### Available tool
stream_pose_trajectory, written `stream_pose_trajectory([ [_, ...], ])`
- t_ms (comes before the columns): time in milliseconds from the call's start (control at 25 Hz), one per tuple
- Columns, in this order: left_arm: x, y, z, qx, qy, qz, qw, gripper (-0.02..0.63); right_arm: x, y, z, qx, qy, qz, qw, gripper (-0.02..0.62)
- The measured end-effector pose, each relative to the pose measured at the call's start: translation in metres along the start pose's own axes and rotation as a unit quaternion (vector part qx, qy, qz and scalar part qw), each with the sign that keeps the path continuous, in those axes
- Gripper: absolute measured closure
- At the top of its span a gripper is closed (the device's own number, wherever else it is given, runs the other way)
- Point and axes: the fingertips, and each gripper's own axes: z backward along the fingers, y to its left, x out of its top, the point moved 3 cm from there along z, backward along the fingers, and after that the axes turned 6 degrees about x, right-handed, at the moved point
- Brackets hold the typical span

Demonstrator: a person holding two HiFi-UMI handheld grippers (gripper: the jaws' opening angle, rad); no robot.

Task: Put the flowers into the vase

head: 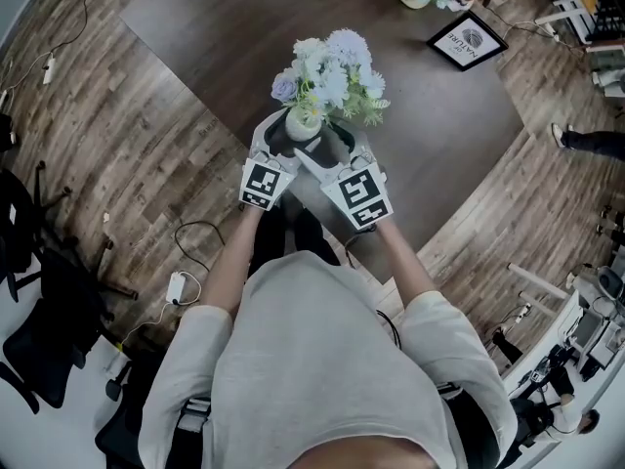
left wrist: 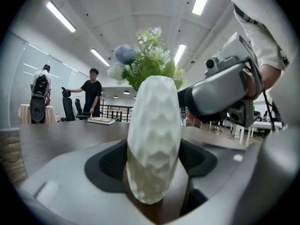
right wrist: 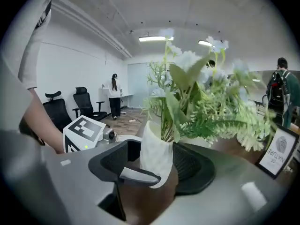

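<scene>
The table (head: 195,27) lies below my jaws. The flowers (head: 332,71) stand in the vase (left wrist: 153,139), rising above both jaws, so I judge the placing done. My left gripper (left wrist: 154,172) clasps the vase; my right gripper (right wrist: 157,165) straddles it, released. Next: back the right out without snagging the flowers.

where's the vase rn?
Head view, centre: the white vase, flowers in it, sits at the dark table's near edge, held by the left gripper, the open right gripper's jaws flanking it too.
</scene>
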Motion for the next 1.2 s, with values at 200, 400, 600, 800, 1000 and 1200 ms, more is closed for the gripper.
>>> stream_pose_trajectory([
  [200,-0.002,0.0,0.0,0.0,-0.005,0.001,1.0,0.265,-0.014,-0.003,-0.001,-0.003,-0.009,-0.069,0.998,0.285],
  [400,-0.001,0.001,-0.001,0.001,-0.008,0.001,1.0,0.265,-0.026,-0.013,-0.013,0.003,-0.021,-0.133,0.991,0.233],
  [600,0.0,0.001,-0.003,0.001,-0.009,0.001,1.0,0.264,-0.024,-0.019,-0.016,0.003,-0.028,-0.126,0.992,0.215],
  [800,0.0,0.001,-0.002,-0.001,-0.011,-0.001,0.9999,0.264,-0.026,-0.022,-0.018,-0.002,-0.027,-0.121,0.992,0.209],
  [1000,0.001,0.002,-0.001,-0.004,-0.01,-0.005,0.9999,0.264,-0.025,-0.025,-0.018,-0.012,-0.03,-0.121,0.992,0.21],
  [1200,0.001,0.002,-0.002,-0.002,-0.006,-0.008,0.9999,0.253,-0.027,-0.025,-0.018,-0.012,-0.027,-0.125,0.992,0.21],
])
